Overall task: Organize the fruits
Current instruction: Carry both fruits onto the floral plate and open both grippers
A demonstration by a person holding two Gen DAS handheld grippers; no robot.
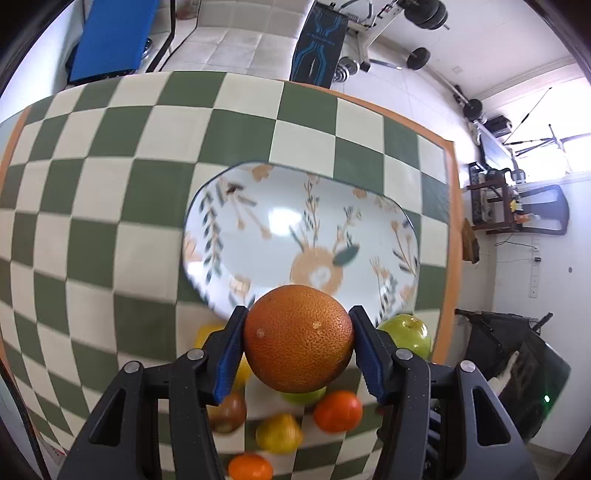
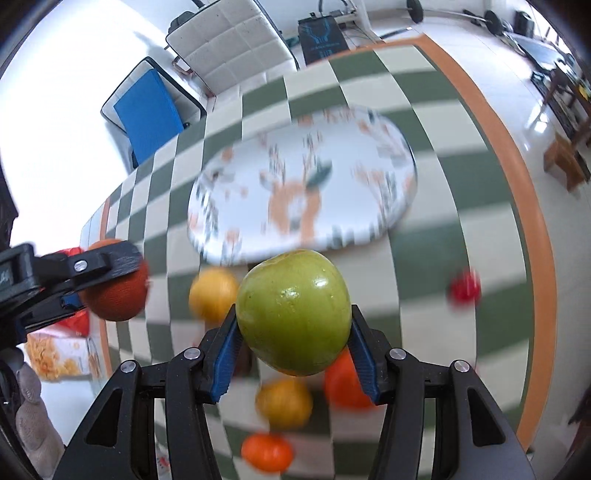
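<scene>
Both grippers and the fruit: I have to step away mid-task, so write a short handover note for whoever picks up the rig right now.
Left gripper: shut on the orange, held above the table.
Right gripper: shut on the green apple, also lifted.
Floral plate: on the checkered tablecloth ahead of both grippers, nothing on it yet.
Still loose on the cloth near the plate: a yellow fruit, another yellow fruit, a small orange fruit, a larger orange fruit, a small red fruit, a dark reddish fruit.
Done: two fruits picked up. Left: probably set both on the plate, then collect the rest.

A home: checkered tablecloth [image 1: 110,184], weight bench [image 1: 369,22], white sofa [image 1: 240,33].
</scene>
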